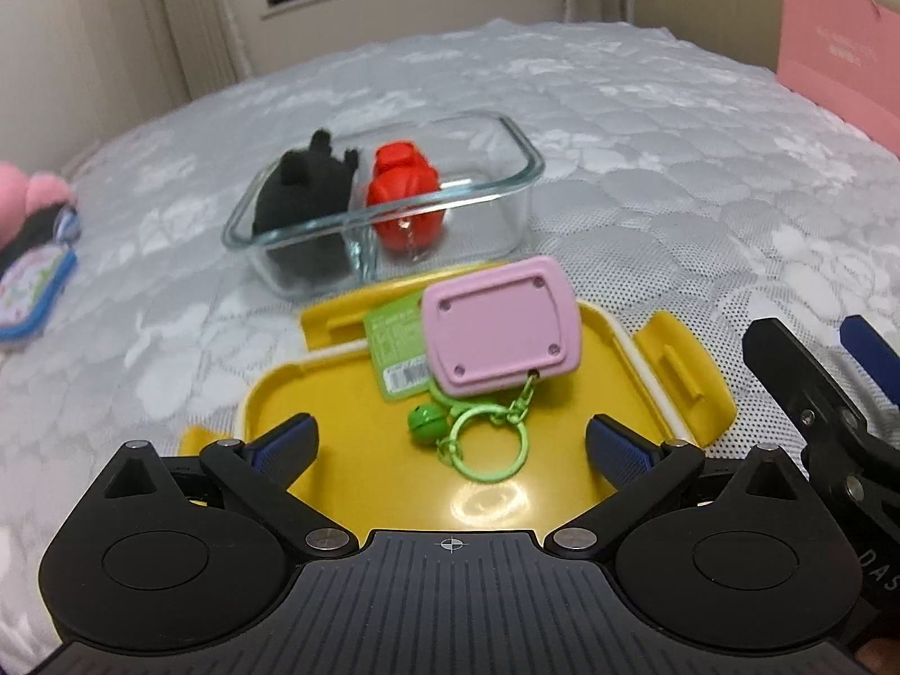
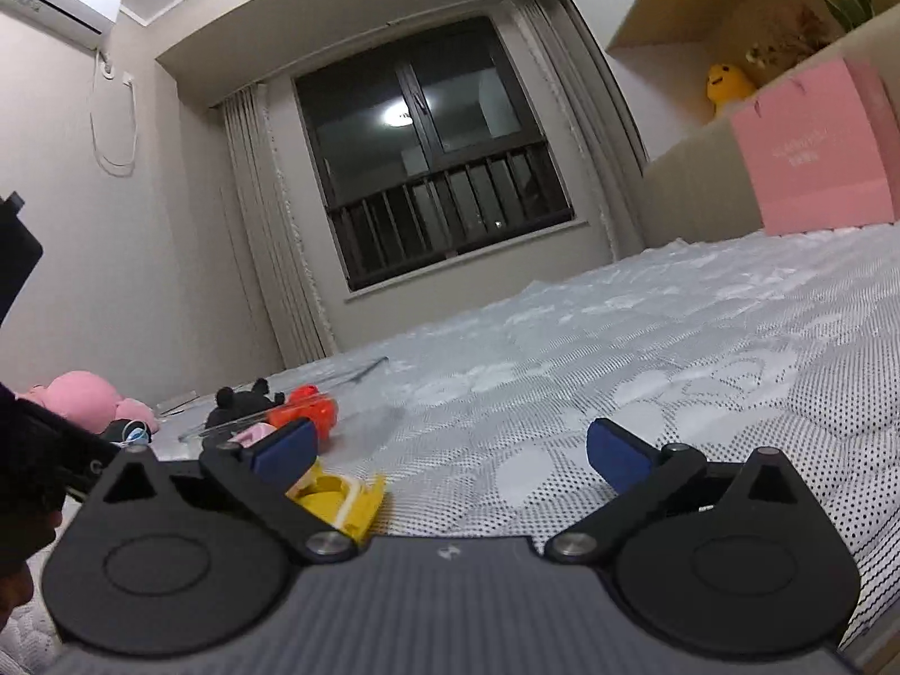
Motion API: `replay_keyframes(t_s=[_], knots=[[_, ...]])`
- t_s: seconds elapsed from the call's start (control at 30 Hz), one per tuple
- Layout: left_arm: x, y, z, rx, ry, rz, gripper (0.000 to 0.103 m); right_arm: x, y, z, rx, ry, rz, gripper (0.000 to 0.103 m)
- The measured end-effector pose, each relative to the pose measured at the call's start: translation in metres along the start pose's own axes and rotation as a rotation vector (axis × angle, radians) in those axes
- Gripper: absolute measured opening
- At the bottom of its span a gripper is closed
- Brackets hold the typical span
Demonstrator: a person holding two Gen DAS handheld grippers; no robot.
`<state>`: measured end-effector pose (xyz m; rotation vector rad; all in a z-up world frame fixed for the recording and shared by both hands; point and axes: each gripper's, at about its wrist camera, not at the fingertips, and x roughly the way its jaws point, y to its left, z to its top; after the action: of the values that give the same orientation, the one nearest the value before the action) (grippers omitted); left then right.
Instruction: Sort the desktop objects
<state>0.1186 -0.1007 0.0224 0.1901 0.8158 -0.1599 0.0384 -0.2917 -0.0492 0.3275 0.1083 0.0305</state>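
Left wrist view is looking down at a glossy yellow plastic lid lying on the white quilted mattress. Left gripper is hovering over it with both blue-padded jaws spread wide, gripping nothing. A pink rectangular keychain toy with a green ring, bell and tag is sitting on the lid at about 12 o'clock from the gripper. Further out at 11 o'clock, a clear glass rectangular container is holding a black plush toy and a red plastic toy, side by side. Right wrist view is showing the right gripper hanging low over bare mattress, jaws wide apart, empty, with the lid's corner sitting at 9 o'clock.
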Motion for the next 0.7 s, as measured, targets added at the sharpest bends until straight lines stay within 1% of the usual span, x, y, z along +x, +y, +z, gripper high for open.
replay_keyframes(t_s=[0.07,0.13,0.2,0.23,0.3,0.33,0.4,0.47,0.5,0.57,0.6,0.63,0.7], knots=[[-0.008,0.009,-0.001,-0.049,0.026,-0.02,0.103,-0.004,0.004,0.005,0.006,0.016,0.012,0.103],[-0.015,0.02,-0.004,-0.111,0.07,-0.049,0.103,-0.008,0.01,0.015,0.007,0.064,0.038,0.103],[-0.018,0.032,-0.009,-0.175,0.134,-0.097,0.103,-0.012,0.019,0.027,0.008,0.122,0.074,0.103],[-0.021,0.038,-0.011,-0.191,0.155,-0.124,0.103,-0.013,0.025,0.034,-0.006,0.156,0.095,0.103],[-0.029,0.047,-0.014,-0.189,0.16,-0.155,0.103,-0.013,0.04,0.049,-0.062,0.234,0.121,0.103],[-0.033,0.052,-0.015,-0.181,0.15,-0.156,0.103,-0.012,0.047,0.055,-0.092,0.263,0.128,0.103],[-0.038,0.06,-0.015,-0.177,0.126,-0.126,0.103,-0.011,0.059,0.065,-0.105,0.275,0.151,0.103],[-0.033,0.071,-0.015,-0.2,0.131,-0.107,0.103,-0.005,0.069,0.072,-0.096,0.296,0.171,0.103],[-0.03,0.077,-0.016,-0.226,0.149,-0.121,0.103,0.0,0.073,0.074,-0.085,0.31,0.176,0.103],[-0.023,0.092,-0.022,-0.289,0.18,-0.194,0.103,0.014,0.078,0.072,-0.076,0.344,0.154,0.103],[-0.021,0.097,-0.024,-0.304,0.187,-0.211,0.103,0.02,0.081,0.071,-0.08,0.363,0.142,0.103],[-0.019,0.101,-0.025,-0.302,0.192,-0.204,0.103,0.024,0.086,0.069,-0.083,0.38,0.131,0.103],[-0.018,0.103,-0.023,-0.263,0.178,-0.149,0.103,0.034,0.092,0.065,-0.088,0.438,0.117,0.103]])
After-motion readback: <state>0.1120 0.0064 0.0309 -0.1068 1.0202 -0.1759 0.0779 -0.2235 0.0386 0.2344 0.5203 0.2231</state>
